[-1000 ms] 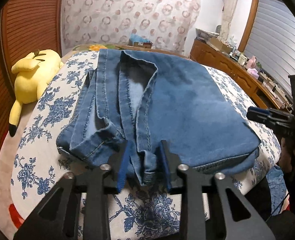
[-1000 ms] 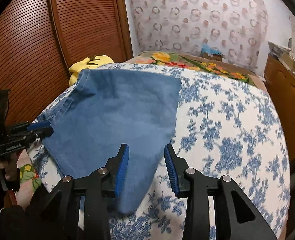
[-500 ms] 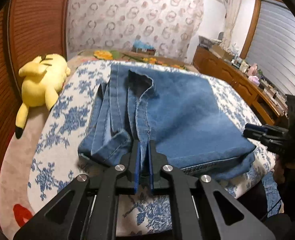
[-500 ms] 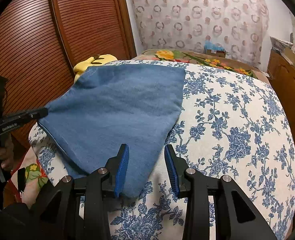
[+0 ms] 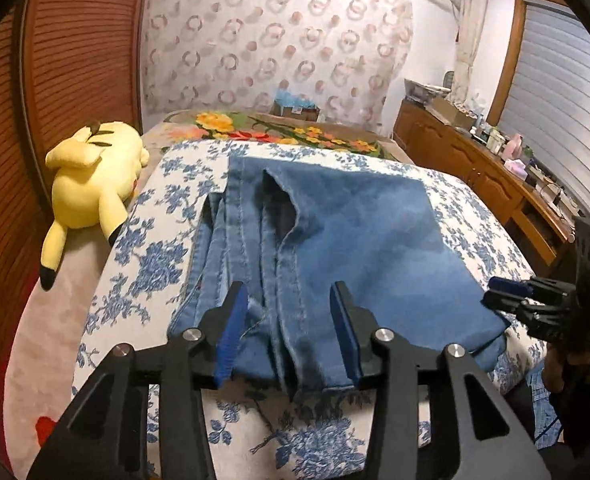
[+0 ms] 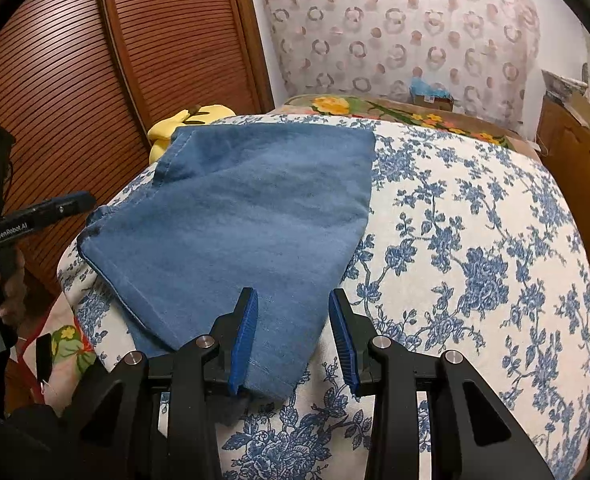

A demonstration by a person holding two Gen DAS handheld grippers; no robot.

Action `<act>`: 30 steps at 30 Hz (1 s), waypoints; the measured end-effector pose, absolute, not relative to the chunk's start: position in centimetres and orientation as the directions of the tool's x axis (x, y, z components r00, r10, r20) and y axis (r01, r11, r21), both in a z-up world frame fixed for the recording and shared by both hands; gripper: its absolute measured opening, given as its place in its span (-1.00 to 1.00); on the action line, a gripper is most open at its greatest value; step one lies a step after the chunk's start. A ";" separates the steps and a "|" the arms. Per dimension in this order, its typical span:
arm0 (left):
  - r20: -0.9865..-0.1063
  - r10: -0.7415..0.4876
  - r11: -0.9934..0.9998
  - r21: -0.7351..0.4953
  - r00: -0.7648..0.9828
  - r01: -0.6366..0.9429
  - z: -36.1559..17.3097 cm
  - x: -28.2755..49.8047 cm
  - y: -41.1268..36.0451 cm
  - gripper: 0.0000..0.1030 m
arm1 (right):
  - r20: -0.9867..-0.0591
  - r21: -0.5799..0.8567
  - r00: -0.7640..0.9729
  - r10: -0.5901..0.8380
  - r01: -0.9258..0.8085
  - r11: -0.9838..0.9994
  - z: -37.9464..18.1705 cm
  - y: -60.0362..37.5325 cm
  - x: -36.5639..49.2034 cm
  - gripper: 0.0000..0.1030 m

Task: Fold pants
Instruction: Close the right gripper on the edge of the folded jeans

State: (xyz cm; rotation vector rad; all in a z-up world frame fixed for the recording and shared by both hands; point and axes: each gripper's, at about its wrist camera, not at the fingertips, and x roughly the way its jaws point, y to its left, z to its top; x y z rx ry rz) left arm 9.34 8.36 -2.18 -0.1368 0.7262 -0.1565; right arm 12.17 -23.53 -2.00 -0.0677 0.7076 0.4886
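Half a second ago the left tongs (image 5: 291, 330) were pinched together on the seamed edge of the jeans (image 5: 347, 252); now their blue pads stand wide apart over that same edge, holding nothing, with the denim seams lying loose between and beneath them. The camera also looks from a little higher, so more of the far wall shows.

The jeans lie folded on the bed (image 5: 135, 264), on its white cover printed with blue flowers. In the left wrist view the stacked leg seams and hems run along the left side of the bundle, and a broad smooth panel spreads to the right. The near edge of the fold hangs slightly over the bed's front.

The right tongs (image 6: 293, 332) are also apart, as they were in the earlier frames, hovering at the near corner of the jeans (image 6: 247, 232); the left pad overlaps the denim in the picture, the right pad lies over the bare cover (image 6: 475, 260). Whether either pad touches the cloth I cannot tell.

A yellow plush toy (image 5: 95, 184) lies on the bed's left side, near the slatted wooden door (image 5: 83, 60), well apart from the jeans. A wooden dresser (image 5: 487, 172) crowded with small items stands to the right.
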 end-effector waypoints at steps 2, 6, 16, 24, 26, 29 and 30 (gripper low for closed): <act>-0.646 -0.189 0.981 -0.165 0.740 0.107 -1.9 9.3 7.6 -0.14 | -0.636 0.111 0.654 0.409 -0.448 0.887 -2.2 -23.5 12.3 -0.26; -0.645 -0.204 0.979 -0.142 0.737 0.146 -1.7 9.5 5.8 -0.15 | -0.637 0.131 0.650 0.414 -0.438 0.889 -2.6 -23.4 12.7 -0.24; -0.673 -0.215 0.973 -0.087 0.708 0.212 -2.8 11.0 2.1 -0.15 | -0.632 0.183 0.646 0.428 -0.412 0.892 -3.6 -23.4 14.4 -0.20; -0.707 -0.206 0.974 -0.080 0.677 0.213 -5.0 11.9 1.6 -0.14 | -0.641 0.193 0.640 0.424 -0.400 0.896 -4.4 -22.6 15.3 -0.19; -0.717 -0.205 0.974 -0.081 0.666 0.213 -5.6 12.1 1.7 -0.15 | -0.642 0.192 0.640 0.423 -0.400 0.896 -4.6 -22.4 15.4 -0.19; -0.724 -0.205 0.973 -0.079 0.658 0.216 -6.4 12.2 1.7 -0.15 | -0.643 0.196 0.638 0.425 -0.399 0.896 -4.7 -22.4 15.4 -0.19; -0.724 -0.203 0.973 -0.076 0.659 0.217 -6.5 12.1 1.6 -0.15 | -0.644 0.197 0.637 0.424 -0.398 0.896 -4.8 -22.4 15.4 -0.19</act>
